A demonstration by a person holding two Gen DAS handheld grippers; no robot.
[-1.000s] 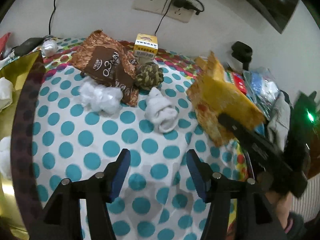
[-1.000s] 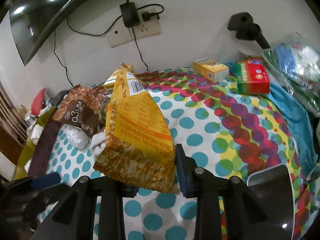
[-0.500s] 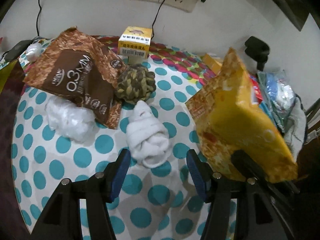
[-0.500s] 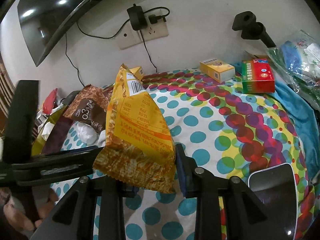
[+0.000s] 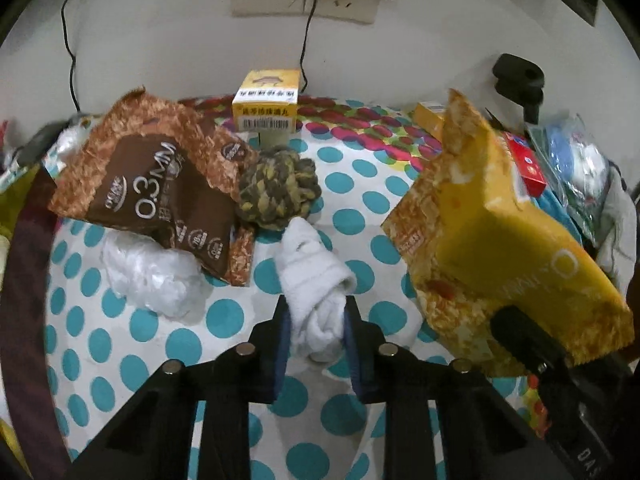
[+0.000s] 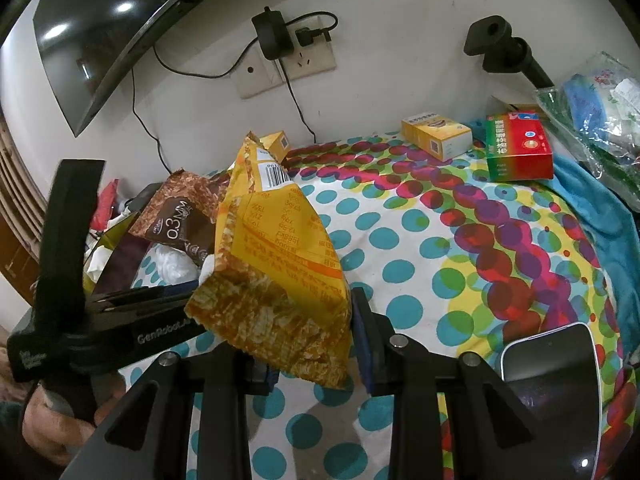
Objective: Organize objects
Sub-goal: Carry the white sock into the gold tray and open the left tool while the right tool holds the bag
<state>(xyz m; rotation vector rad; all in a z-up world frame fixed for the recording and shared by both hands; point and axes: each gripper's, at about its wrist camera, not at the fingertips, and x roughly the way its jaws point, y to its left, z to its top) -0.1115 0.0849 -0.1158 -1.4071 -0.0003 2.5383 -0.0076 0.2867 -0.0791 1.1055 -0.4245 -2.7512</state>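
Note:
My left gripper [image 5: 316,320] is shut on a rolled white sock [image 5: 316,280] that lies on the dotted cloth. Beyond it sit a woven rope ball [image 5: 278,188], a brown snack bag [image 5: 160,188] and a crumpled white plastic wad [image 5: 154,276]. My right gripper [image 6: 312,344] is shut on the bottom of a yellow snack bag [image 6: 276,256] and holds it upright above the cloth; the bag also shows in the left wrist view [image 5: 500,248]. The left gripper's body [image 6: 80,300] shows at the left of the right wrist view.
A yellow box [image 5: 267,108] stands at the wall under a socket. A second yellow box [image 6: 436,134] and a red-green box [image 6: 520,148] lie at the back right. A phone [image 6: 552,364] lies at the front right. A gold bag edge [image 5: 16,216] is on the left.
My left gripper moved forward over the white sock and closed on it. My right gripper still holds the yellow bag, almost unmoved.

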